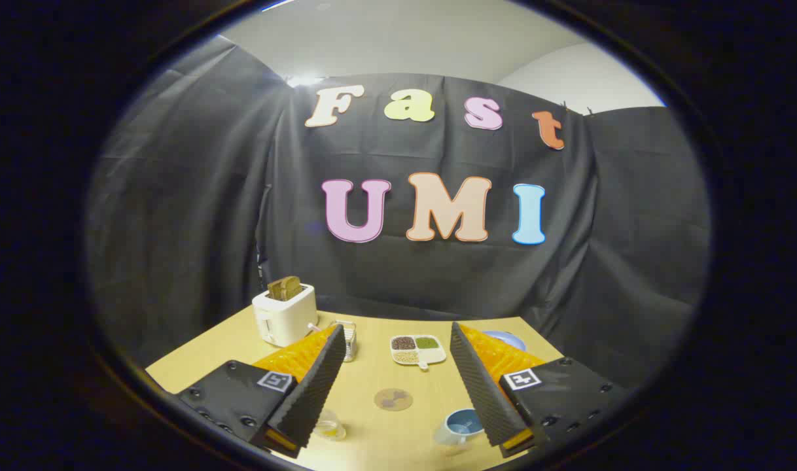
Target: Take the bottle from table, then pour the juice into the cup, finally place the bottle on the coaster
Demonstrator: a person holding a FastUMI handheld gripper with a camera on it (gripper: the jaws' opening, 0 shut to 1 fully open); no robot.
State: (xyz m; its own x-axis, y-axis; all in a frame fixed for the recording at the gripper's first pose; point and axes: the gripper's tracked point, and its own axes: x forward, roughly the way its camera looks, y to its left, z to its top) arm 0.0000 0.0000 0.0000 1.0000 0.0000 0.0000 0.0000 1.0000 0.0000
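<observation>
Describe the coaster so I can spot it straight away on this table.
Start at the white toaster at the table's far corner, then come forward past the divided snack dish. The coaster lies flat between the open gripper's fingers, nearer than that dish. It is a thin brownish disc, unlike the blue cup beside it.

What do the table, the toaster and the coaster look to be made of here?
Table: light wood or wood-look laminate, matte, with faint grain. Toaster: smooth white plastic, likely, with a soft sheen. Coaster: flat, dull disc, perhaps cork or wood; too small to tell. The hand-held gripper hangs open above it.
</observation>
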